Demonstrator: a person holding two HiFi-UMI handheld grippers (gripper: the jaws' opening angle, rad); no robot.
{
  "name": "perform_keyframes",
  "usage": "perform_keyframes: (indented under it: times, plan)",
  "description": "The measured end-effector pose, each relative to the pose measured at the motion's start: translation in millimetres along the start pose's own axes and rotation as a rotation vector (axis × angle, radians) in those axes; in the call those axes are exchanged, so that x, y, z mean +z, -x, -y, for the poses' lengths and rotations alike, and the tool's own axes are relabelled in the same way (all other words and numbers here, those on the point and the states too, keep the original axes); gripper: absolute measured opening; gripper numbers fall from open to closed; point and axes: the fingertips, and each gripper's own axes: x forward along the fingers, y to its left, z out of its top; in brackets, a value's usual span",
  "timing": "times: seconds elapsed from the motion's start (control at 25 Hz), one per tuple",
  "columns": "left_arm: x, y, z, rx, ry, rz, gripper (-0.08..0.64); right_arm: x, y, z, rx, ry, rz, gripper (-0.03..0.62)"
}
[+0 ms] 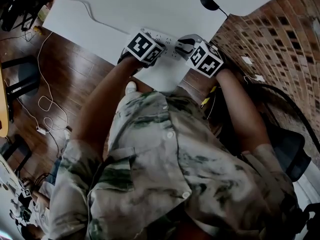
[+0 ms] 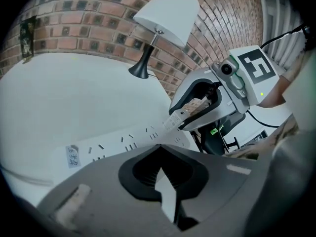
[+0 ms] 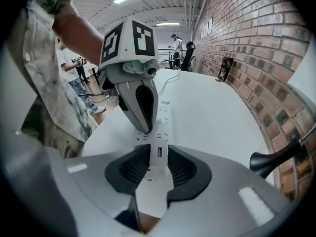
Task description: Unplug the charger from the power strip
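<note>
Looking down: smooth white table point(image 1: 150, 4) against rough red brick wall point(image 1: 280, 44). Lamp point(image 2: 165, 16) has white cone shade and black flared foot. Long flat white power strip point(image 2: 123, 144) lies on table. Small boxy white charger point(image 3: 158, 154) sits at strip's end, between jaws of your right claw point(image 3: 157, 149), ribbed black pads against its sides. Your left claw point(image 2: 159, 149) is closed, tips down on strip. Only right gripper view shows charger's slot; head view hides it behind your claws.

Power strip point(image 2: 123, 144) on table point(image 2: 74, 98), lamp point(image 2: 165, 16) beyond
</note>
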Motion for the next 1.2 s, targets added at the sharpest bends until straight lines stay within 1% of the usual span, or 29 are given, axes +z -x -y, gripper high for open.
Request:
perform_keyframes:
  times: [0.16, 0.2, 0.32, 0.4, 0.48, 0.56, 0.68, 0.76, 0.84, 0.96, 1.08, 1.2]
  plan:
    - [-4, 2, -4, -0.016, 0.048, 0.005, -0.002, 3, -1, -1, 0.016, 0.003, -0.009, 0.109]
    - [-4, 3, -4, -0.019, 0.05, 0.002, -0.002, 3, -1, -2, 0.021, 0.006, -0.011, 0.109]
    - [-1, 1, -2, -0.02, 0.022, -0.001, -0.002, 2, -1, -3, 0.029, 0.021, -0.021, 0.107]
    - [-1, 1, -2, -0.028, 0.034, 0.009, -0.002, 1, 0, -3, 0.027, 0.028, -0.028, 0.106]
    - [-3, 1, -3, -0.033, 0.055, 0.016, -0.002, 7, 4, -3, 0.021, 0.025, -0.008, 0.106]
    - [-1, 1, -3, -0.039, 0.048, 0.019, -0.002, 25, 19, 3, 0.005, 0.019, 0.033, 0.104]
    - [-3, 3, -5, -0.037, 0.045, 0.013, -0.002, 48, 44, 14, -0.019, 0.064, 0.019, 0.104]
    - [-4, 3, -5, -0.044, 0.048, 0.013, -0.002, 59, 56, 15, -0.022, 0.051, 0.047, 0.106]
    - [0, 1, -4, -0.055, 0.046, 0.02, -0.001, 56, 65, 14, -0.049, 0.036, 0.047, 0.106]
    - [-2, 2, -3, -0.059, 0.068, 0.03, 0.002, 49, 72, 6, -0.082, 0.005, 0.044, 0.106]
    - [-4, 10, 2, -0.068, 0.076, 0.073, 0.002, 50, 82, -4, -0.118, -0.036, 0.066, 0.106]
    - [7, 31, 12, -0.086, 0.057, 0.162, 0.003, 55, 100, -15, -0.179, -0.083, 0.101, 0.106]
